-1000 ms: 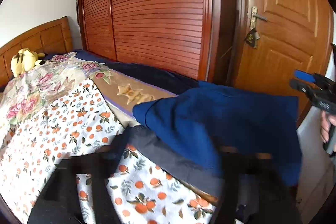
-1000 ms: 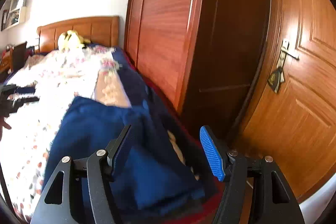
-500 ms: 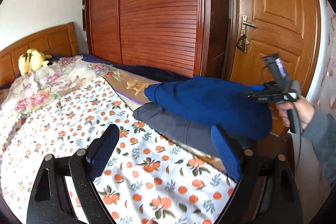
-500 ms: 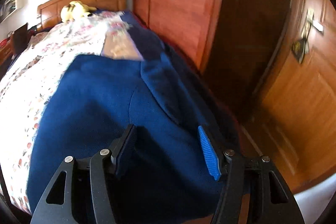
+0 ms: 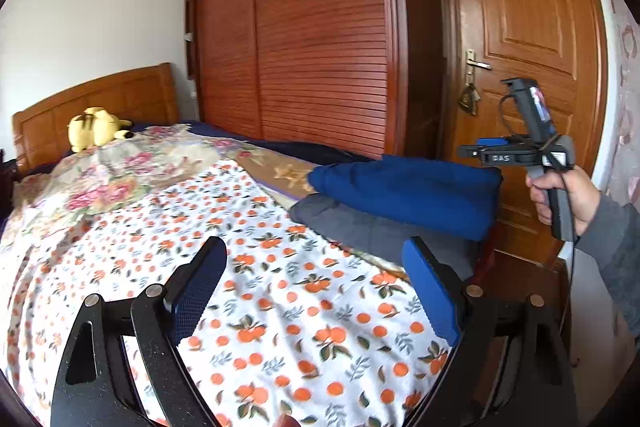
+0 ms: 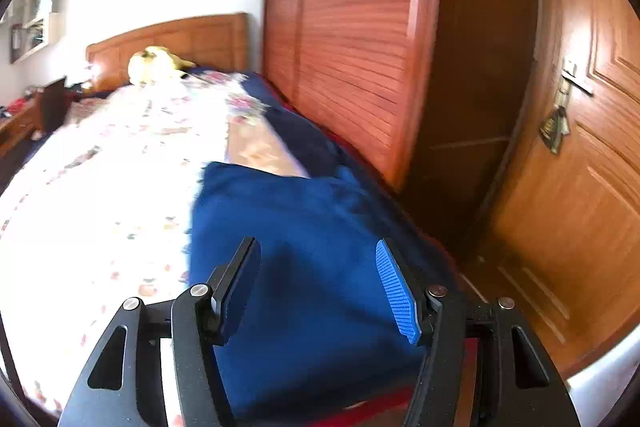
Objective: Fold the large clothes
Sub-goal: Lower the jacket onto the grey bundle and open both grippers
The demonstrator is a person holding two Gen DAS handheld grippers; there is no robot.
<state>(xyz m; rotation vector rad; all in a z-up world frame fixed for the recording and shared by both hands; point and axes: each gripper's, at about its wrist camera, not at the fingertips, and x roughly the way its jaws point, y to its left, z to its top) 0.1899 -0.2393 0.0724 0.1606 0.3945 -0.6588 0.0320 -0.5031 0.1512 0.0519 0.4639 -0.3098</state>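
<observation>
While right hand (image 5: 560, 199) grips, tongs (image 6: 318, 287) agape

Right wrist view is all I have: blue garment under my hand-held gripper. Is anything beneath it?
Observer: Yes, the blue garment lies on a folded grey garment at the bed's corner.
Operator: Where is the left hand-held gripper?
Observer: The left hand-held gripper hangs open over the orange-print sheet, holding nothing.
Operator: Is my right one touching the fabric?
Observer: No, the right hand-held gripper is above the blue garment, clear of it.
</observation>
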